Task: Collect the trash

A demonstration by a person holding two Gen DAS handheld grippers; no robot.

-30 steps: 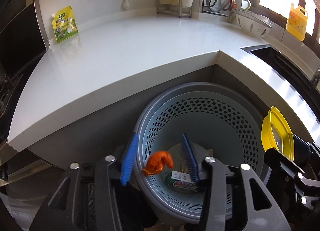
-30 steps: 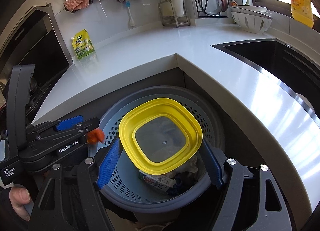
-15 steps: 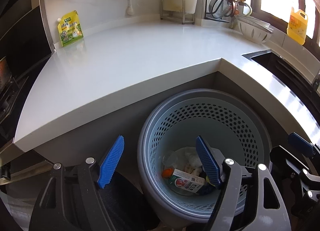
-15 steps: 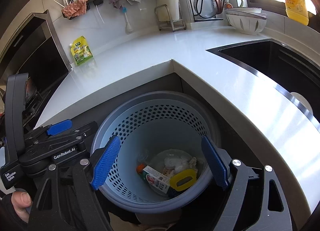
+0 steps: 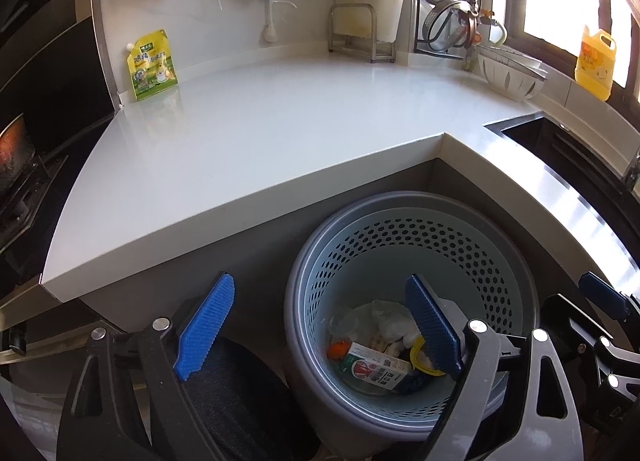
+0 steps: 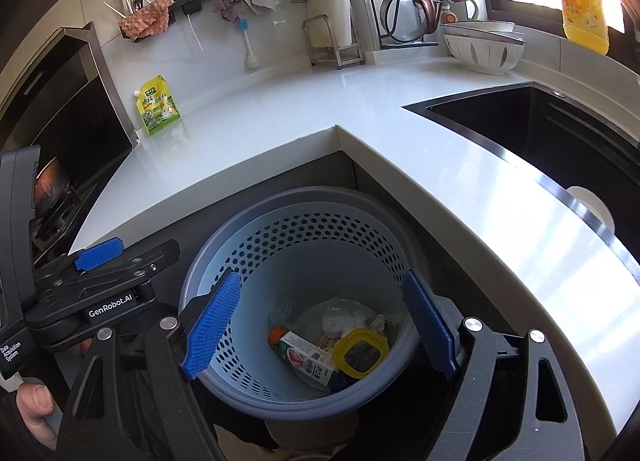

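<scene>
Now we hold both grippers over the perforated bin tucked in the corner under the white counter. Our left gripper has just been opening and stands spread, nothing between its blue pads. Our right gripper is spread wide and empty too. Down on the bin's floor lie the yellow lid at about four o'clock, a small carton beside it, an orange scrap at nine o'clock and crumpled paper.
</scene>
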